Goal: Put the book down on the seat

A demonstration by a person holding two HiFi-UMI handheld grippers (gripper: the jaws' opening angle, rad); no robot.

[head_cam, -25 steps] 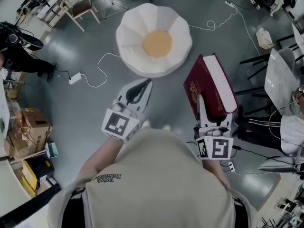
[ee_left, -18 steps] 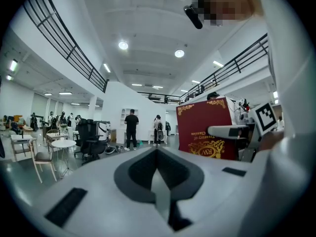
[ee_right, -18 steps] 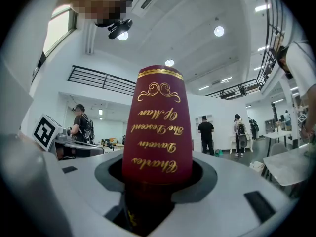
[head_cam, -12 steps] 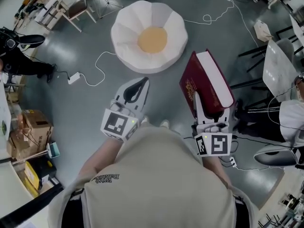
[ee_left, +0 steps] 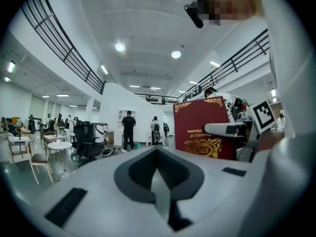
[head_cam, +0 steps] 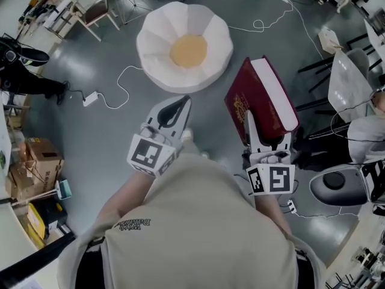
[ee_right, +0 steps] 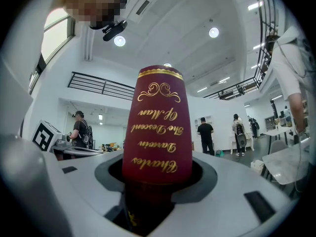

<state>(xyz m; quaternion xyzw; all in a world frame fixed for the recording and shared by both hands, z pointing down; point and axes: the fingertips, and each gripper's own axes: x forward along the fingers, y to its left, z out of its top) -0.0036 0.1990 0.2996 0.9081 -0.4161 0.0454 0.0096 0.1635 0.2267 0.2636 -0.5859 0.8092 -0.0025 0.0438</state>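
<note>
The seat (head_cam: 155,47) is a white petal-shaped floor cushion with a yellow middle, lying on the grey floor ahead of me. A thick dark red book (head_cam: 261,98) with gold print stands on edge in my right gripper (head_cam: 264,131), which is shut on its lower end, to the right of the seat and short of it. From the right gripper view the book's spine (ee_right: 157,127) rises straight out of the right gripper (ee_right: 153,184). My left gripper (head_cam: 171,114) is shut with nothing in it, near the seat's front rim. The left gripper view shows the left gripper (ee_left: 158,184) with the book (ee_left: 202,127) to its right.
White cables (head_cam: 117,92) trail over the floor left of the seat and behind it. Chairs (head_cam: 346,83) and a round stool (head_cam: 337,186) stand at the right, beside a seated person (head_cam: 367,146). Cardboard boxes (head_cam: 36,158) sit at the left. A wooden chair (head_cam: 96,11) stands far left.
The seat has drifted slightly left in the head view and a stool has come into sight at the lower right. Both grippers travelled along with the person; the book stays held.
</note>
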